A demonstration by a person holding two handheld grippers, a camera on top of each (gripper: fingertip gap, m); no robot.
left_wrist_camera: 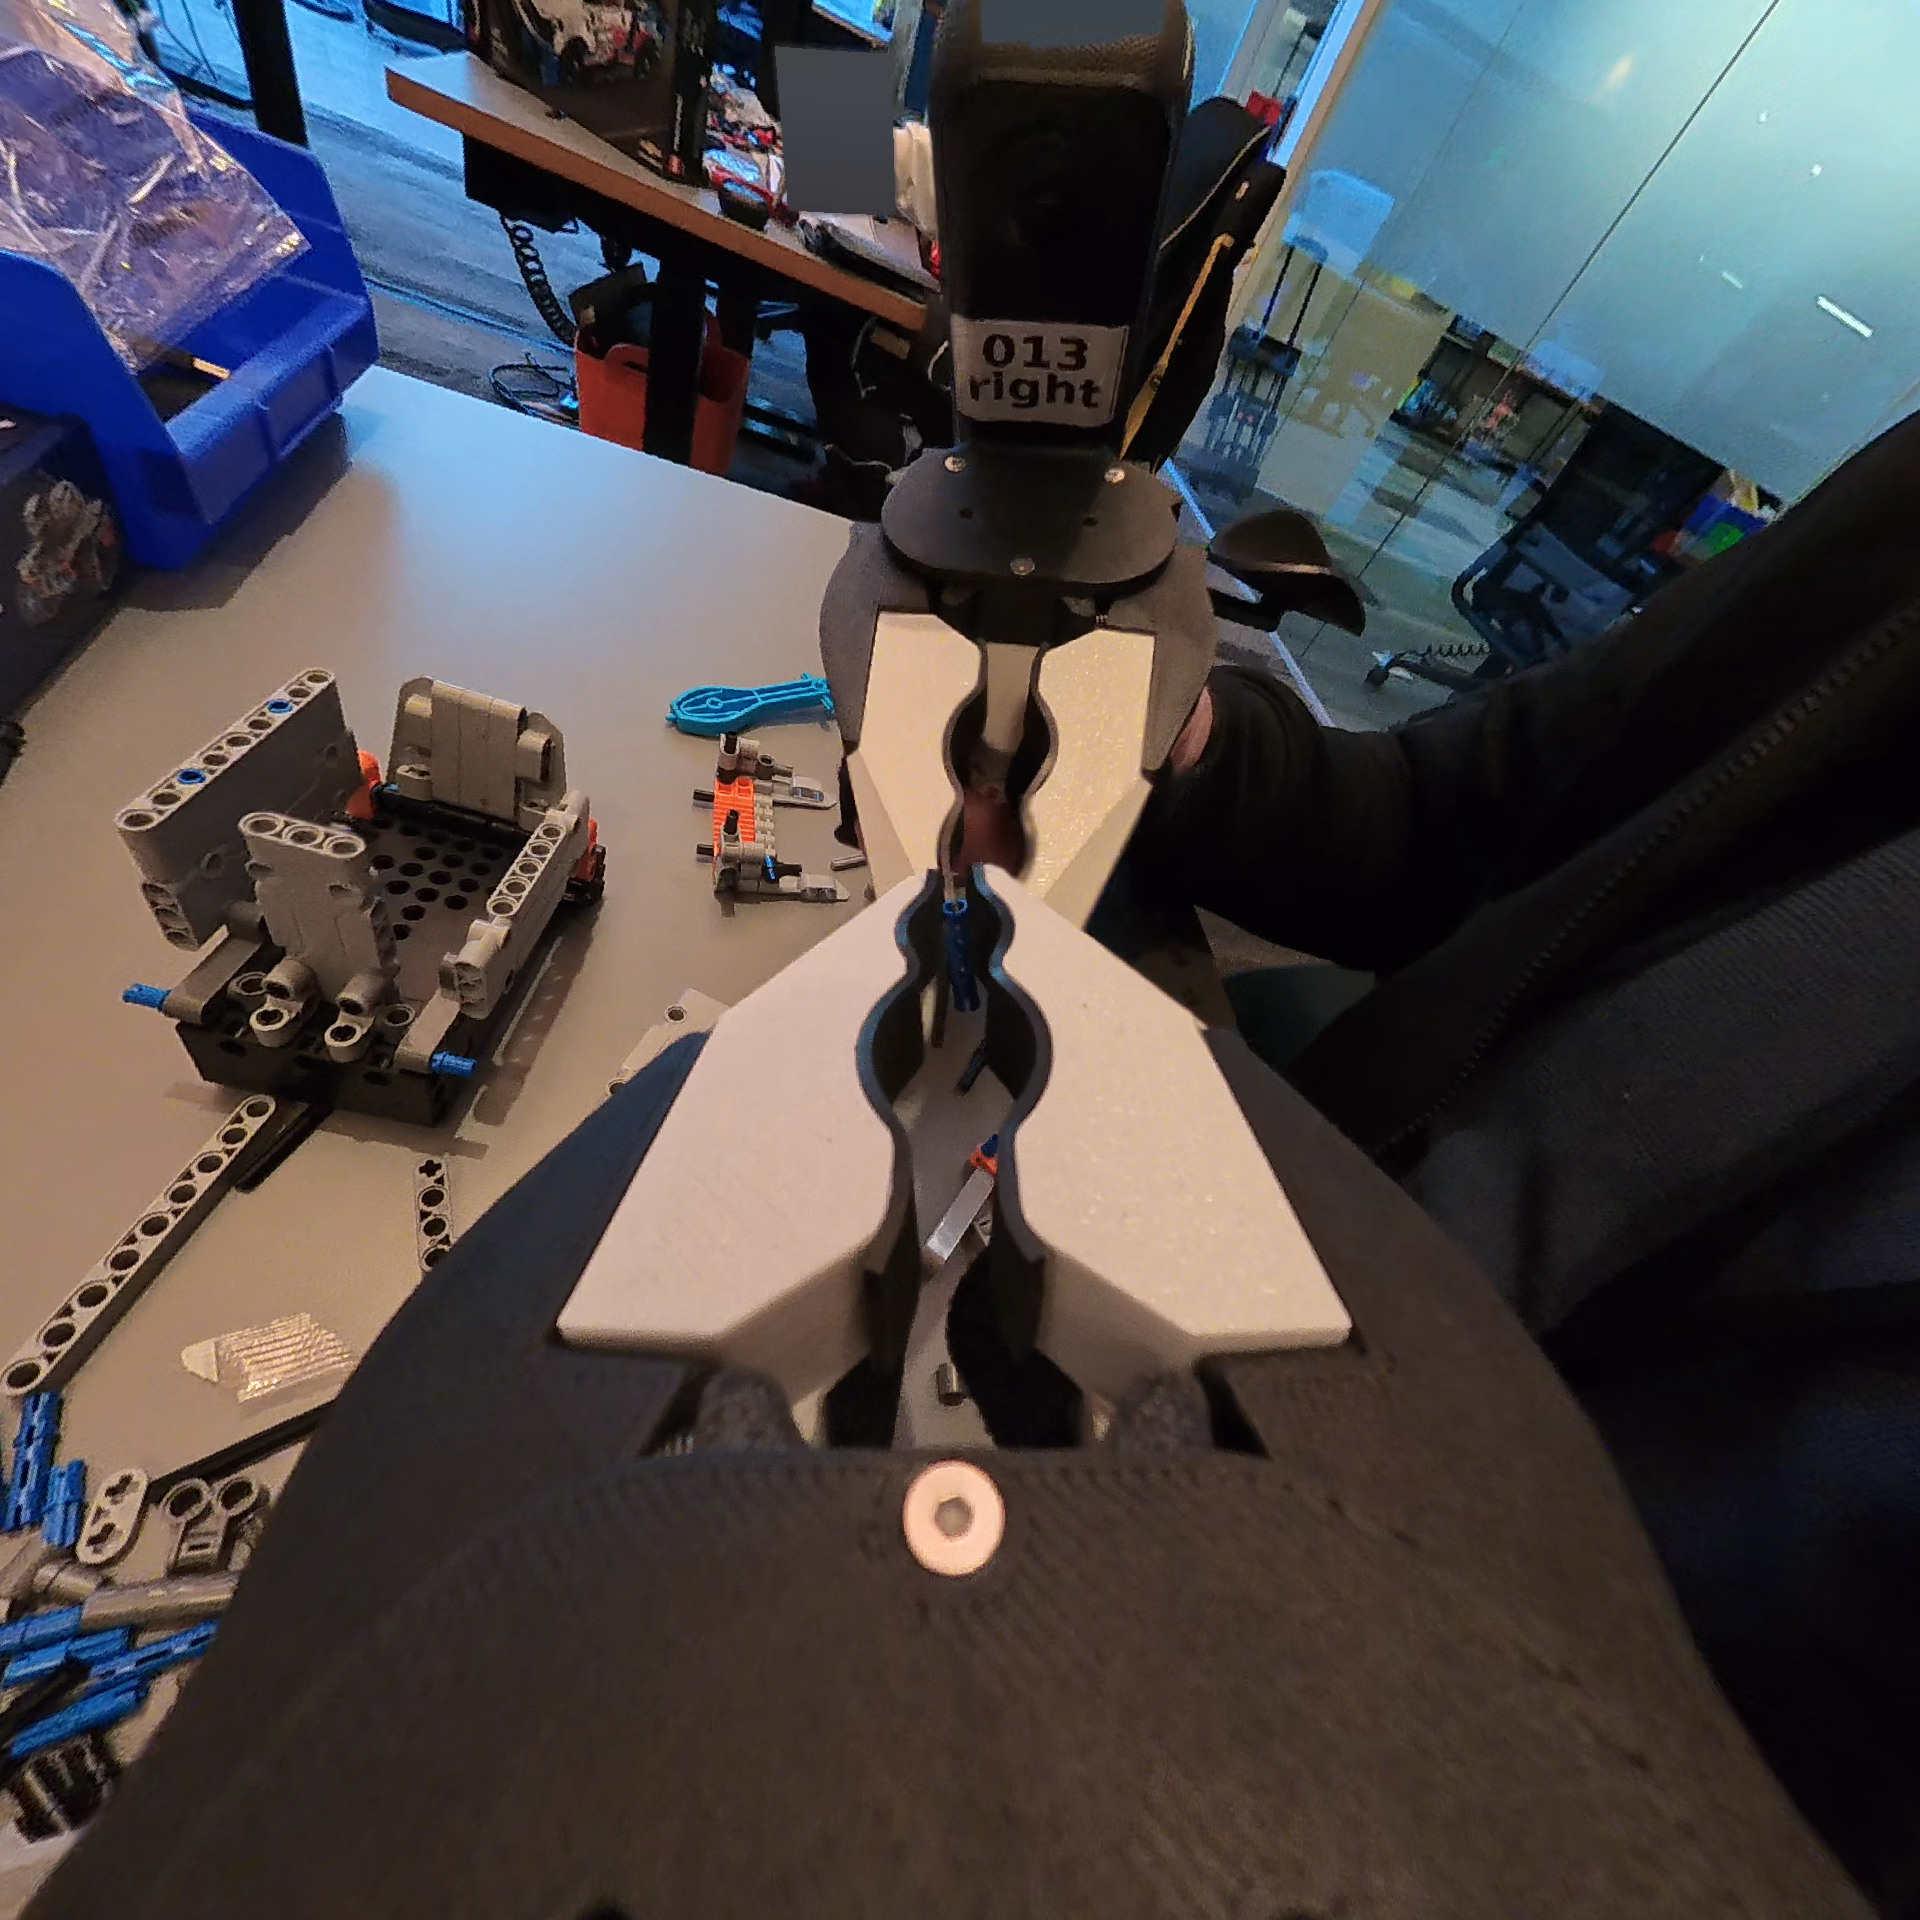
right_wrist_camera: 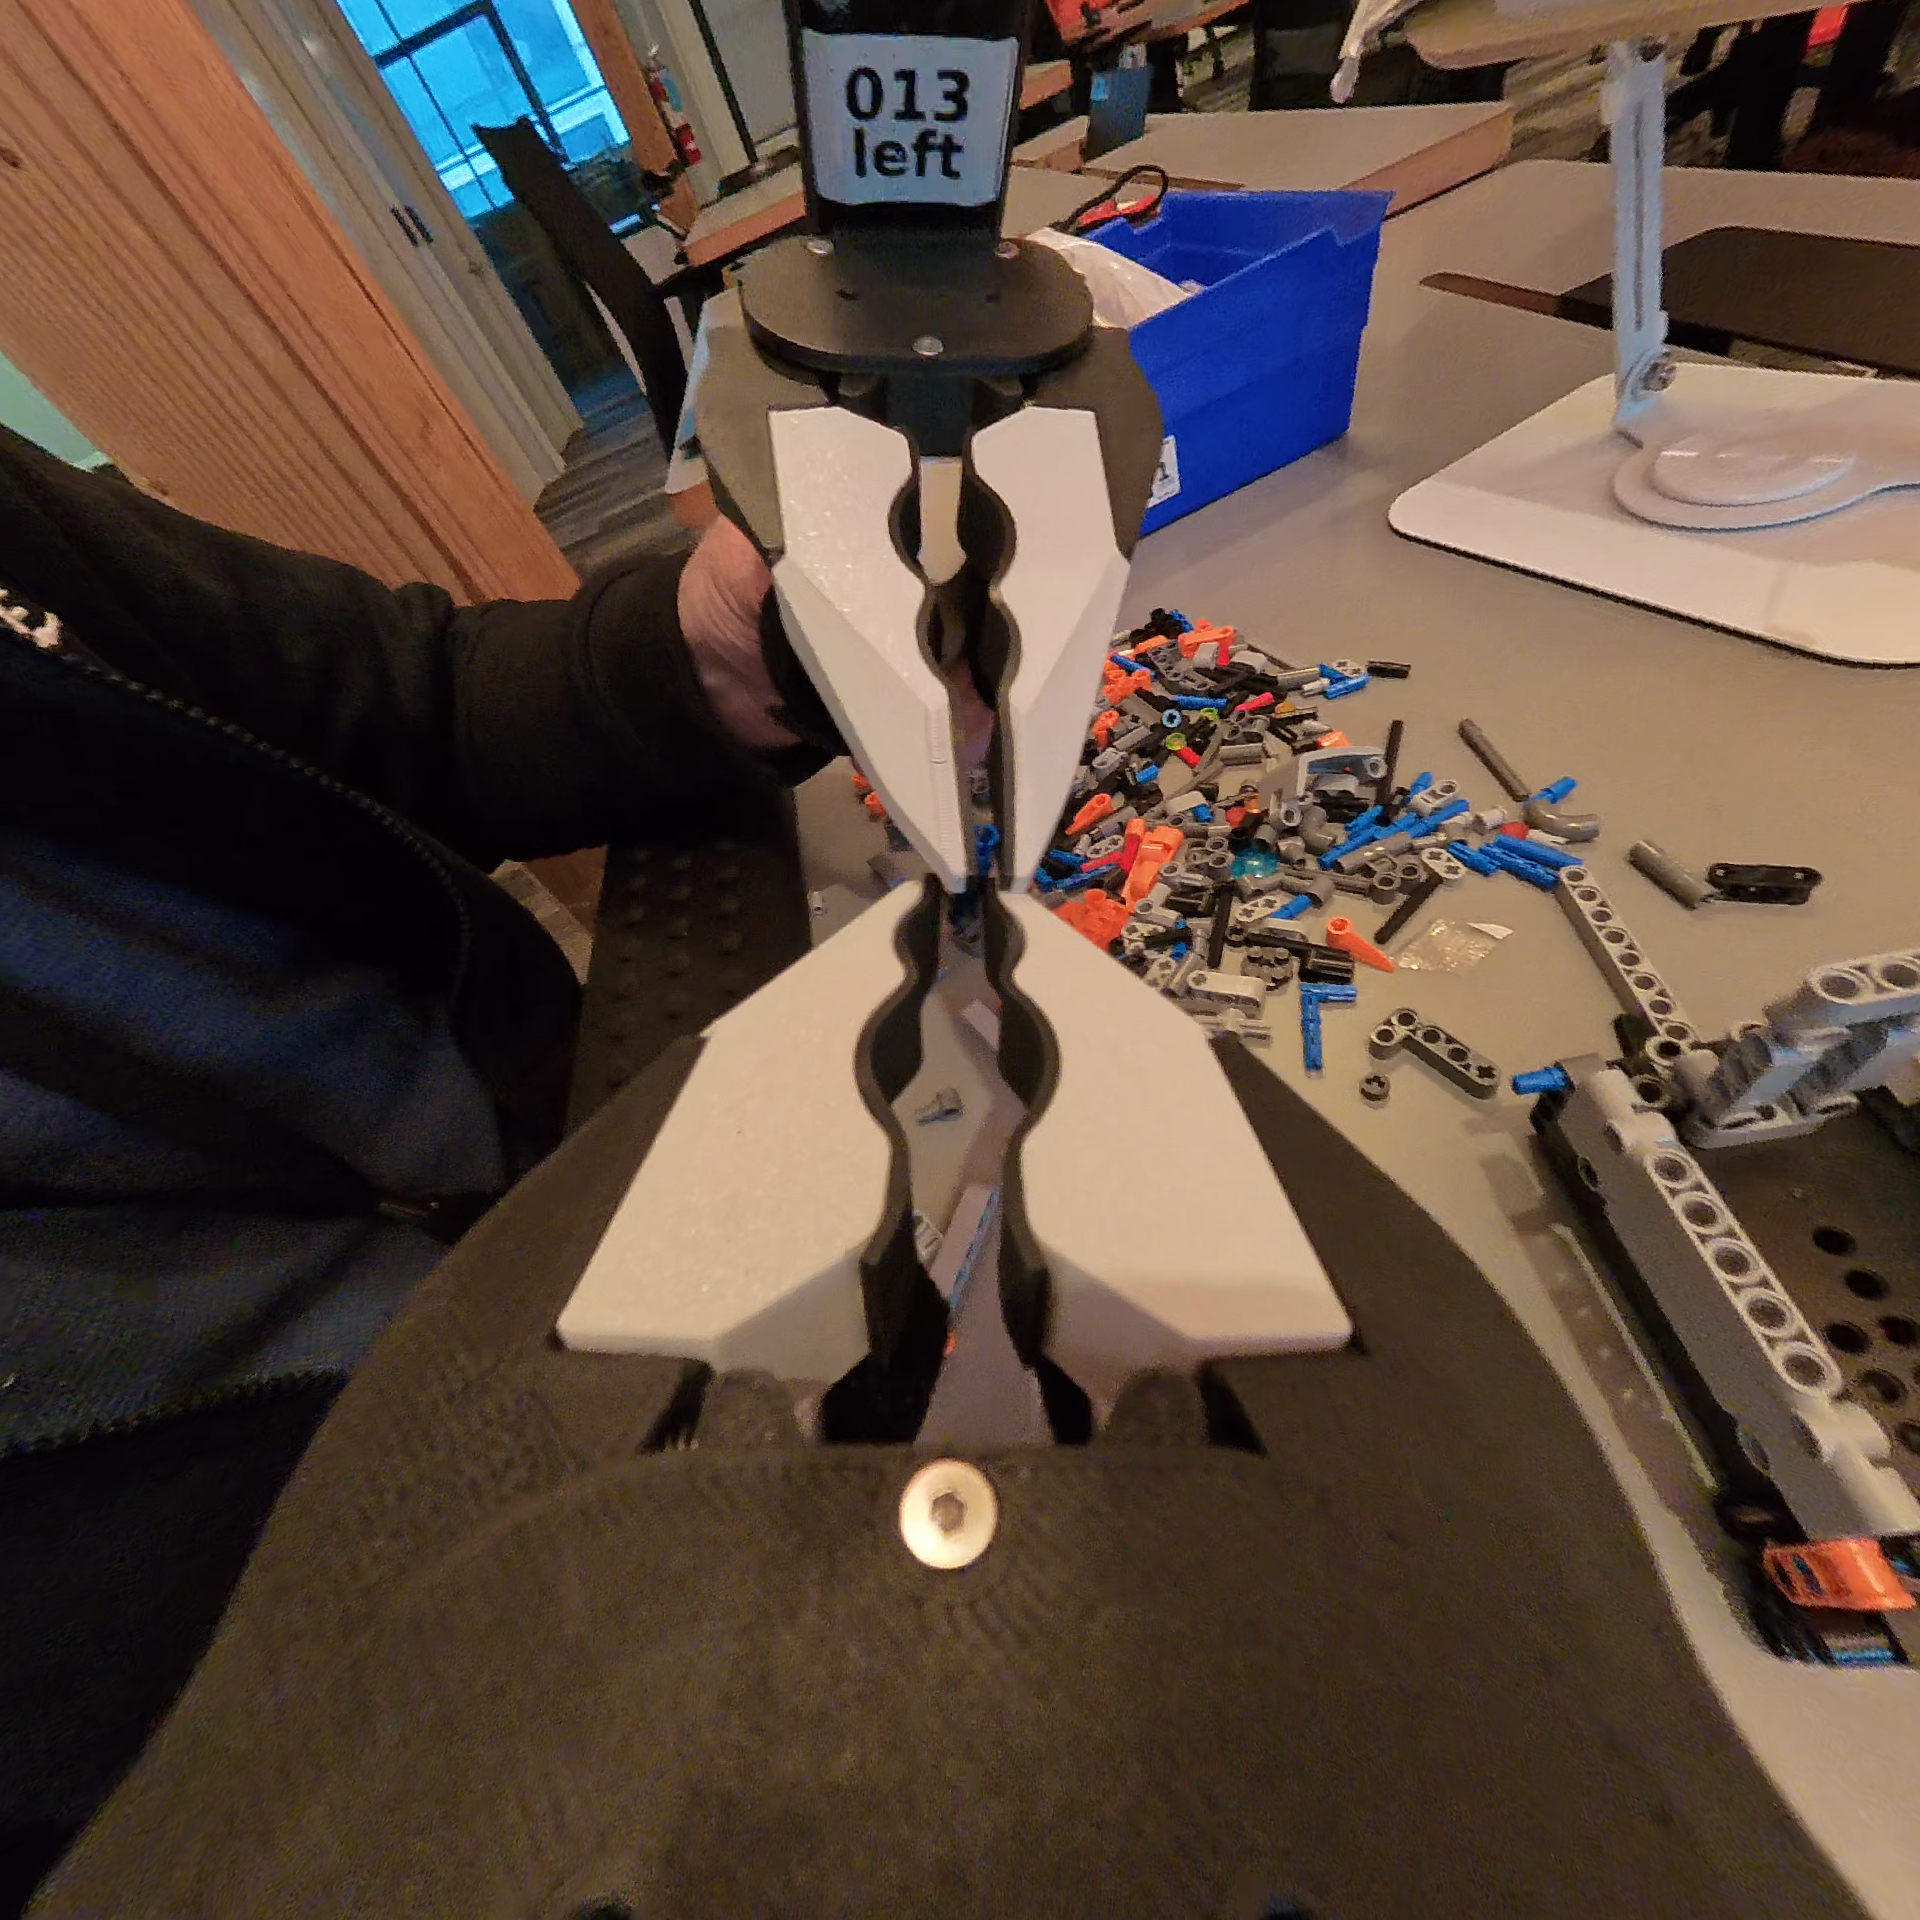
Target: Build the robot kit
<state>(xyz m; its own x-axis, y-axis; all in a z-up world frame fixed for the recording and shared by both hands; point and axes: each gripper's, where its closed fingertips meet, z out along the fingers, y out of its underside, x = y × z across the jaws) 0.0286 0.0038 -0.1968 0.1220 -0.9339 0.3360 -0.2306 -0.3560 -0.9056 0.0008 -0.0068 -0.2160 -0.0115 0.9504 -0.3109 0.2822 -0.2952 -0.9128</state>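
From the left wrist view I start at the far left, where a blue bin [left_wrist_camera: 208, 343] sits at the back of the grey counter [left_wrist_camera: 582, 582]. Nearer me on that side lies a scatter of blue pins [left_wrist_camera: 73, 1662] and a long grey beam [left_wrist_camera: 135, 1257]. Next comes the grey and black brick assembly [left_wrist_camera: 353, 914], then a small orange and grey sub-assembly [left_wrist_camera: 753, 831] with a turquoise tool [left_wrist_camera: 748, 707] just behind it.

In the middle, my left hand-held gripper [left_wrist_camera: 954, 883] has its fingers nearly together, pinching a small blue pin [left_wrist_camera: 961, 951] at the tips. The right hand-held gripper [left_wrist_camera: 987, 831] faces it tip to tip, fingers also drawn close, and it appears to grip the other end of the same piece; I cannot tell for sure.

In the right wrist view the left hand-held gripper [right_wrist_camera: 977, 852] meets mine above the counter edge, the blue pin [right_wrist_camera: 985, 844] between the two sets of tips. A sleeved hand [right_wrist_camera: 727, 644] holds it. To the right spreads a pile of loose parts [right_wrist_camera: 1247, 821], and beyond it a white stand [right_wrist_camera: 1662, 436].
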